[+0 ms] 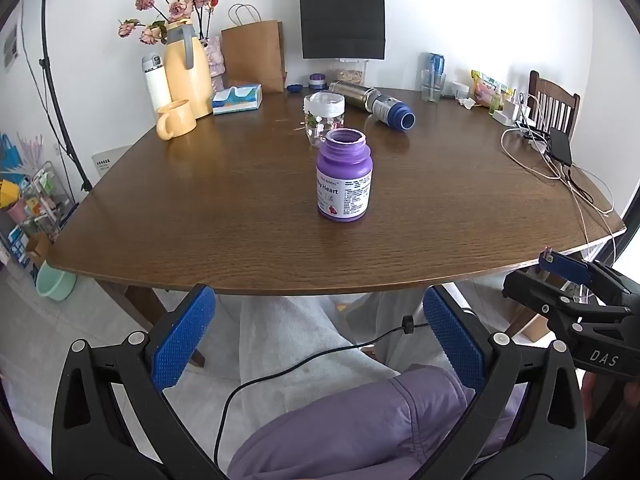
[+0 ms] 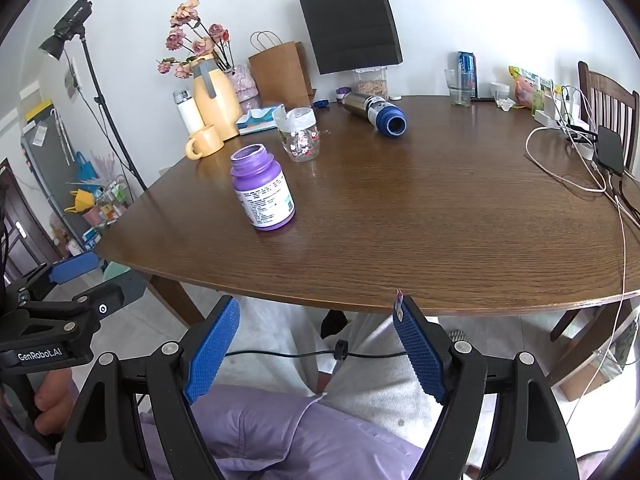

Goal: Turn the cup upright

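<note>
A purple plastic bottle (image 1: 345, 176) (image 2: 262, 190) with a white label stands upright near the middle of the brown table (image 1: 240, 200) (image 2: 440, 220), its open mouth facing up. Behind it stands a clear jar (image 1: 323, 118) (image 2: 300, 134) with a white rim. A steel flask (image 1: 374, 106) (image 2: 376, 112) with a blue end lies on its side further back. My left gripper (image 1: 318, 296) and my right gripper (image 2: 316, 306) both hang open and empty below the table's near edge, over a person's lap. Neither touches anything.
At the back left stand a yellow mug (image 1: 176, 120), a yellow jug (image 1: 188, 76), a white flask (image 1: 156, 80) and a tissue box (image 1: 237, 99). Paper bags (image 1: 254, 56), glasses and a can (image 1: 435, 66) line the wall. Cables and a black device (image 1: 560, 146) lie at right, by a chair (image 1: 554, 102).
</note>
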The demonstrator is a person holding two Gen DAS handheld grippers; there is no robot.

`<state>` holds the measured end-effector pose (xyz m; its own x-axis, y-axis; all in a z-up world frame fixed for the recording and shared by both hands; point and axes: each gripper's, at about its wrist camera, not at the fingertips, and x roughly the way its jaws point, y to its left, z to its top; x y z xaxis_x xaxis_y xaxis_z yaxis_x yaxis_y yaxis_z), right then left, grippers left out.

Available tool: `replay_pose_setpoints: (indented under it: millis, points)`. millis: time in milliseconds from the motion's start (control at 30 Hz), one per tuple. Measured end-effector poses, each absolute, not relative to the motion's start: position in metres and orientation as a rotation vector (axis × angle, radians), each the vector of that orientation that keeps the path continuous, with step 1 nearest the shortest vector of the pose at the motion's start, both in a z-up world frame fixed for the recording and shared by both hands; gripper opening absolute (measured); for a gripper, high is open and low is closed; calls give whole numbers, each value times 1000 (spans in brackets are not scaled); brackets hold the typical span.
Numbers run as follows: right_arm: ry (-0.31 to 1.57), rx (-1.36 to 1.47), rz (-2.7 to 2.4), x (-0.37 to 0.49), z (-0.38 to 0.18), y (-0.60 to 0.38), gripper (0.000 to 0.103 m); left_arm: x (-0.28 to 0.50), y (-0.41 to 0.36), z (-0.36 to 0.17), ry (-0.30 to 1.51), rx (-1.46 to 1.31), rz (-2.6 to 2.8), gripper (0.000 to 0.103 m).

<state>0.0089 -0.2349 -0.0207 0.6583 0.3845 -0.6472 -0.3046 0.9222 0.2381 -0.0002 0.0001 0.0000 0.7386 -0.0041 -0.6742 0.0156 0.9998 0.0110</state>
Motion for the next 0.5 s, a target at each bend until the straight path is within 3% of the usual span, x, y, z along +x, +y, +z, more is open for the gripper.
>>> replay_pose_setpoints:
  millis: [500]
  points:
    - [759,113,390,9,-21,-236,84,0,0,0,747,18,-10,103]
